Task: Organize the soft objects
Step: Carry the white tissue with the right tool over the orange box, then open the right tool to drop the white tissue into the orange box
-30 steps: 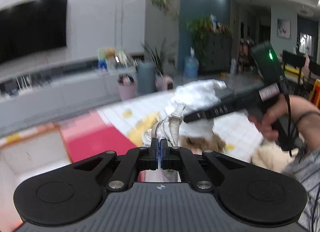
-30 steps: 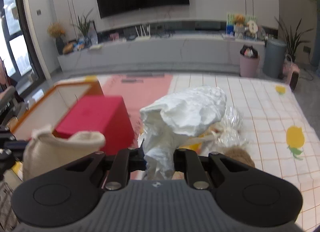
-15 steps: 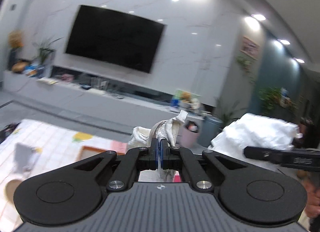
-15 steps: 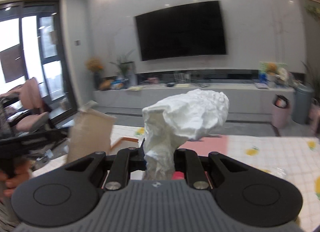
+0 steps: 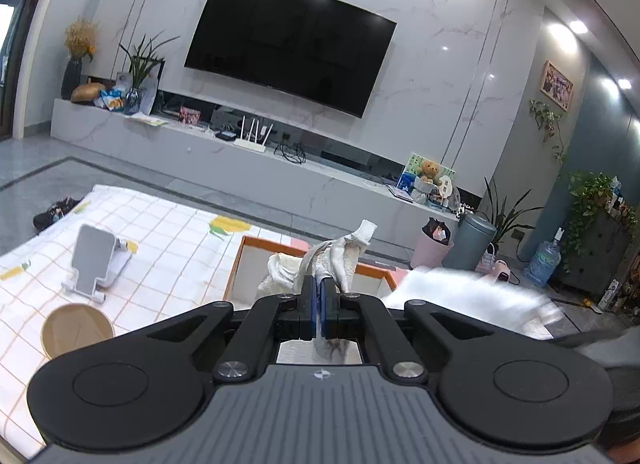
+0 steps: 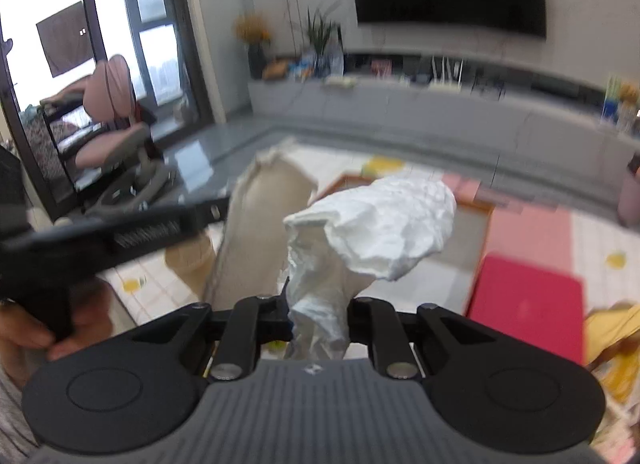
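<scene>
My left gripper (image 5: pixel 319 296) is shut on a cream cloth item (image 5: pixel 340 256) that sticks up from its jaws, a small white tag at its top. It hangs just in front of the orange-rimmed box (image 5: pixel 240 264). In the right wrist view my right gripper (image 6: pixel 318 316) is shut on a crumpled white soft bundle (image 6: pixel 380 232), held above the checked mat. To its left there, a hand (image 6: pixel 24 332) carries the left gripper (image 6: pixel 224 208) with the cream cloth item (image 6: pixel 260 232) hanging down. The white bundle (image 5: pixel 460 292) shows blurred at the right of the left wrist view.
A grey phone stand (image 5: pixel 94 260) and a round wooden dish (image 5: pixel 76 330) lie on the checked mat (image 5: pixel 160 232). A red box (image 6: pixel 528 304) sits on the pink mat (image 6: pixel 532 224) beside the orange-rimmed box (image 6: pixel 472 204). A TV wall with a long bench stands behind.
Both grippers have swung leftward across the mat, each still holding its item. The red box has shifted right in the right wrist view, and the orange-rimmed box now lies ahead of both.
</scene>
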`<state>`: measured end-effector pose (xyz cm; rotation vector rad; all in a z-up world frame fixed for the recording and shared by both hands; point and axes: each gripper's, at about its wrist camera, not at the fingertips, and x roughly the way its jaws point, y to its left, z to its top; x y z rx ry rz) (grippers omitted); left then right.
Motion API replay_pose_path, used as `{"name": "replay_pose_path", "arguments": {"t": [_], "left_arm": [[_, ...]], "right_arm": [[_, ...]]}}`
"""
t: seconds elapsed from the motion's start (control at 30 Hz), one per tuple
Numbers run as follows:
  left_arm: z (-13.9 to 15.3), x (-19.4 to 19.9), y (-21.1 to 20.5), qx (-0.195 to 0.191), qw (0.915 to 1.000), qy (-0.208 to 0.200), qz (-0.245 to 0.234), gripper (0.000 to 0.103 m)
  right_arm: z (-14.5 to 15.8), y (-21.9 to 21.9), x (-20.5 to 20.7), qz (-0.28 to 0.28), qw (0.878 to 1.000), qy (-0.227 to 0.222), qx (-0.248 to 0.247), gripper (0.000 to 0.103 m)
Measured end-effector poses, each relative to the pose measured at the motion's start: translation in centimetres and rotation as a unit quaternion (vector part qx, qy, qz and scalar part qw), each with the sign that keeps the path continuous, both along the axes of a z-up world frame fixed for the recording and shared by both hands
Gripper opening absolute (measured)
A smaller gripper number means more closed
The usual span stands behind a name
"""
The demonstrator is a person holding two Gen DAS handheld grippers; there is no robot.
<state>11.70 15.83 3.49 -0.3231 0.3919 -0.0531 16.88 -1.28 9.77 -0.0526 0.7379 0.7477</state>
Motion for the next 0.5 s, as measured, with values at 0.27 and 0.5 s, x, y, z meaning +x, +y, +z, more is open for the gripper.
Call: {"name": "replay_pose_path", "arguments": {"t": [0.27,0.5], "left_arm": [[-0.3,-0.2,-0.6,0.018,0.9998,-0.001,-0.011,0.002],[-0.2,-0.5,0.0,0.012,0.9999,-0.008,-0.007,0.002]], "right_arm": [[-6.1,2.5,2.6,0.012,0.996,0.082,-0.032,0.014],[-9.3,4.7,4.2,0.058,0.986,0.129,-0.091,0.016]]}}
